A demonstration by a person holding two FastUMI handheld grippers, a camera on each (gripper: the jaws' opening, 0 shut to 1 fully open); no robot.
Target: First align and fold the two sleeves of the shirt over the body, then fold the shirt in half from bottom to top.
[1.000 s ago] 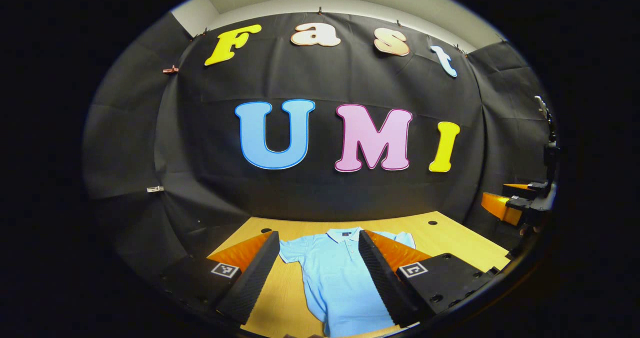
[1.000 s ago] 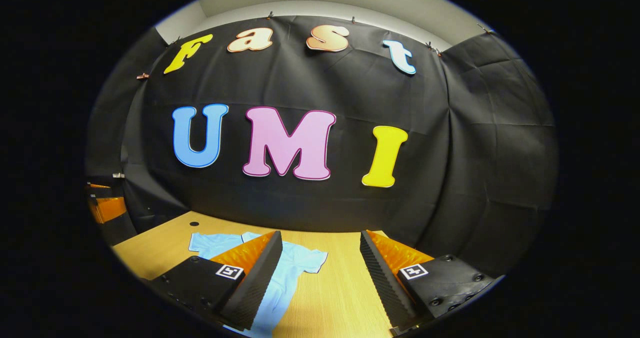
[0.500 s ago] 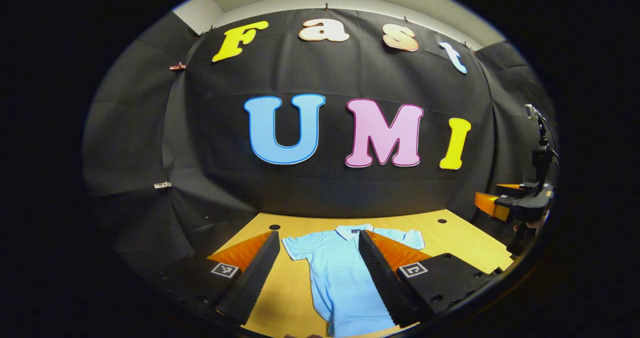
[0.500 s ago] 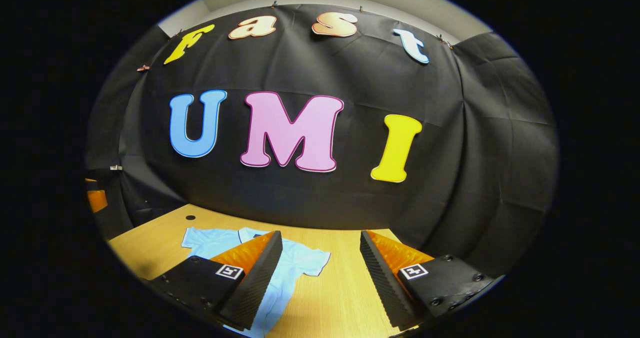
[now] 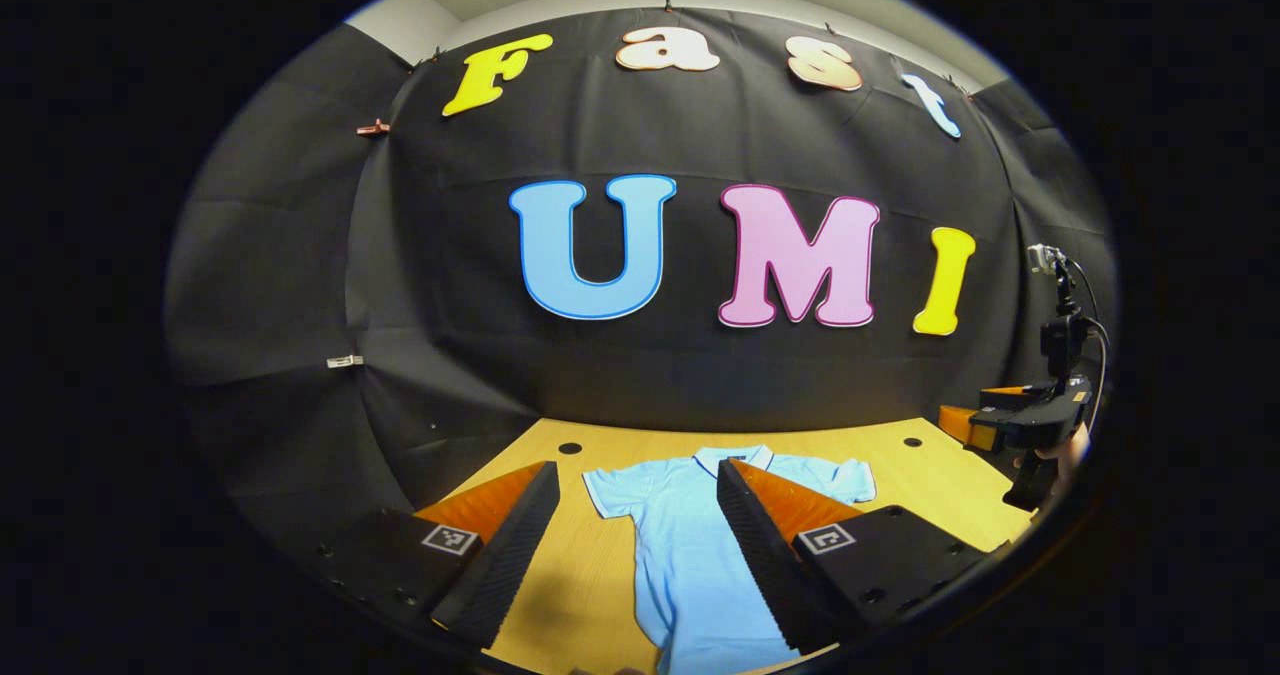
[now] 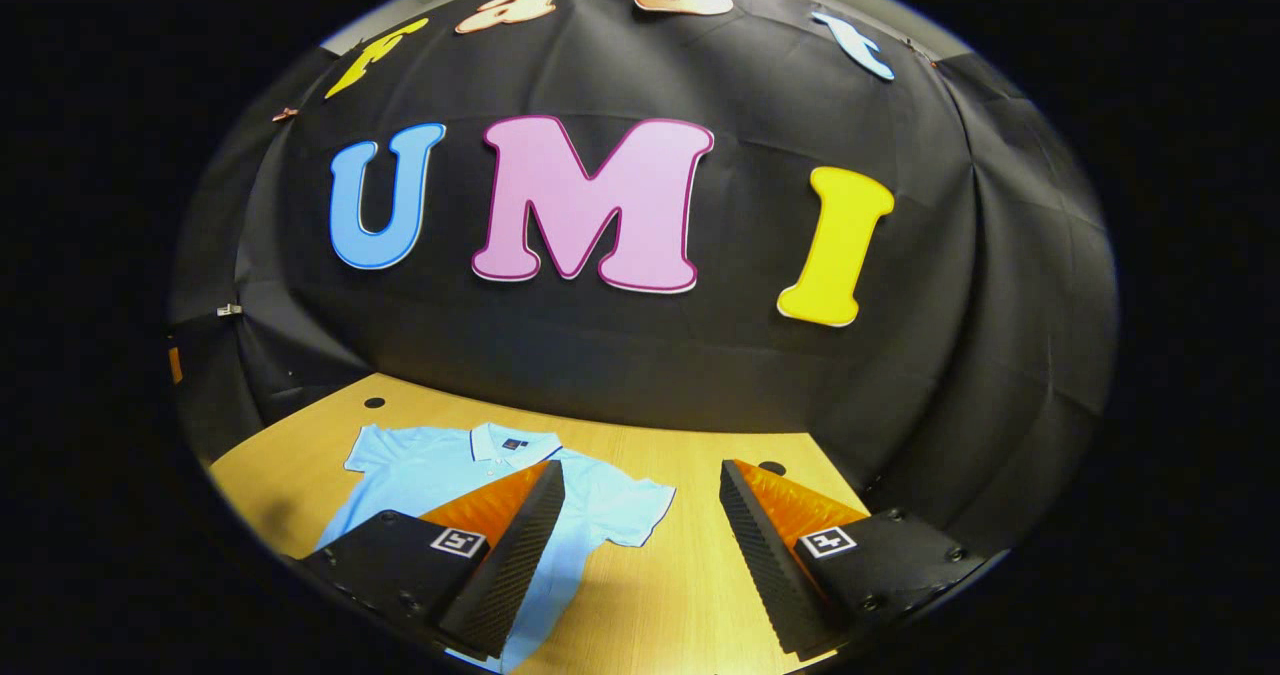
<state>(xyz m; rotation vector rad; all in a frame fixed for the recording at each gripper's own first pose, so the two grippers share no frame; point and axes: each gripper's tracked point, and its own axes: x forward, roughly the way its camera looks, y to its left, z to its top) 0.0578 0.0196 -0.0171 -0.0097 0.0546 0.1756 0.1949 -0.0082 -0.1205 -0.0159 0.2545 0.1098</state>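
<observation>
A light blue polo shirt (image 5: 690, 545) lies flat on the wooden table (image 5: 590, 575), collar toward the back wall, both short sleeves spread out. My left gripper (image 5: 632, 545) hovers open above the shirt's near part, nothing between its fingers. In the right gripper view the same shirt (image 6: 430, 470) lies left of centre, its right sleeve (image 6: 640, 505) pointing toward the gap between the fingers. My right gripper (image 6: 640, 545) is open above the bare table beside that sleeve. The right gripper (image 5: 1010, 423) also appears at the far right of the left gripper view, held by a hand.
The wooden table (image 6: 690, 595) has small round holes (image 5: 570, 448) near its back corners. Black cloth walls close the booth behind and on both sides. Bare wood lies on either side of the shirt.
Both grippers have moved forward and tipped downward, so more of the table and shirt shows. In the right gripper view the shirt's collar and both sleeves have come into sight. Both stayed open.
</observation>
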